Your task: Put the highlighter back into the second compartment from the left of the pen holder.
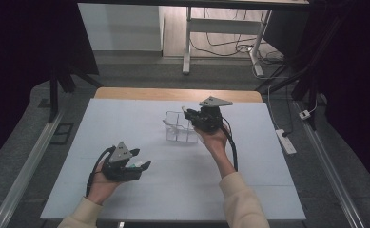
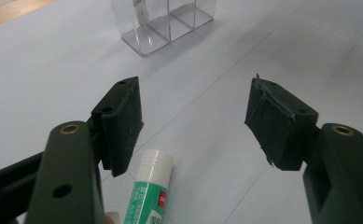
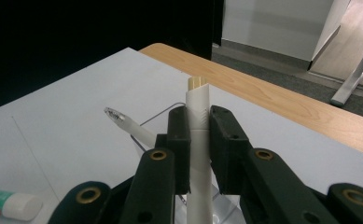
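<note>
My right gripper (image 3: 200,135) is shut on a pair of wooden chopsticks in a white paper sleeve (image 3: 198,100), held upright with the wooden tip showing on top. In the high view this gripper (image 1: 188,114) hovers over a clear compartment box (image 1: 178,127) at mid-table. A white plastic spoon (image 3: 128,123) leans out of the box. My left gripper (image 2: 198,121) stands open low over the table, with nothing between its pads. A green-and-white glue stick (image 2: 149,186) lies on the table just under its left jaw, cap pointing away.
The clear box (image 2: 170,23) stands ahead of the left gripper. A white sheet (image 1: 125,123) covers the table, with a wooden edge (image 1: 173,93) at the far side. Beyond it are desk legs (image 1: 187,42) and cables on the floor.
</note>
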Tool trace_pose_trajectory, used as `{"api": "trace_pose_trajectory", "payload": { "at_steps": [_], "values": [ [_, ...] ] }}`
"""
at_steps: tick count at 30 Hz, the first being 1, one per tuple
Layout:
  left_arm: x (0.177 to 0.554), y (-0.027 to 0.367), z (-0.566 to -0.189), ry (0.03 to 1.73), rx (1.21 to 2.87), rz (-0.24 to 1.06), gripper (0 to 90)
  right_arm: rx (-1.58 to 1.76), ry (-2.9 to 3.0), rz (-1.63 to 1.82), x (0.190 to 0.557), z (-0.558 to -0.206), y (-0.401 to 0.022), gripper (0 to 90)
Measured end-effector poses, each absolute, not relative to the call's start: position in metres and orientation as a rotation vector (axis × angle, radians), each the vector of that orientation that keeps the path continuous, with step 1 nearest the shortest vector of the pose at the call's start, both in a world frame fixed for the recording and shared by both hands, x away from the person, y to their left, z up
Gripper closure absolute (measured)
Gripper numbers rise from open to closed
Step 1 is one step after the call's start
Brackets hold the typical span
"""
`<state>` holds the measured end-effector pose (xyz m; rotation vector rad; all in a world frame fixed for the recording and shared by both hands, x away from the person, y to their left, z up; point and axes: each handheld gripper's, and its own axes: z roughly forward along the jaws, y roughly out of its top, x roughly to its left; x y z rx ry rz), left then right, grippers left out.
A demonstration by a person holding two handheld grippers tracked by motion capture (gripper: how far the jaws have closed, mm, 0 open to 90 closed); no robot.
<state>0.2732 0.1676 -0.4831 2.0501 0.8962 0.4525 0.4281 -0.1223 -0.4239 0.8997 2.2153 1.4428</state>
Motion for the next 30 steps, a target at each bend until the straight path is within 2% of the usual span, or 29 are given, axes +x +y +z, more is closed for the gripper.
{"api": "trace_pose_trajectory", "payload": {
  "at_steps": [30],
  "values": [
    [0.278, 0.172, -0.488, 0.915, 2.043, 0.428, 36.0, 0.929, 2.123, 1.566, 0.469, -0.412, -0.095, 77.6]
  ]
}}
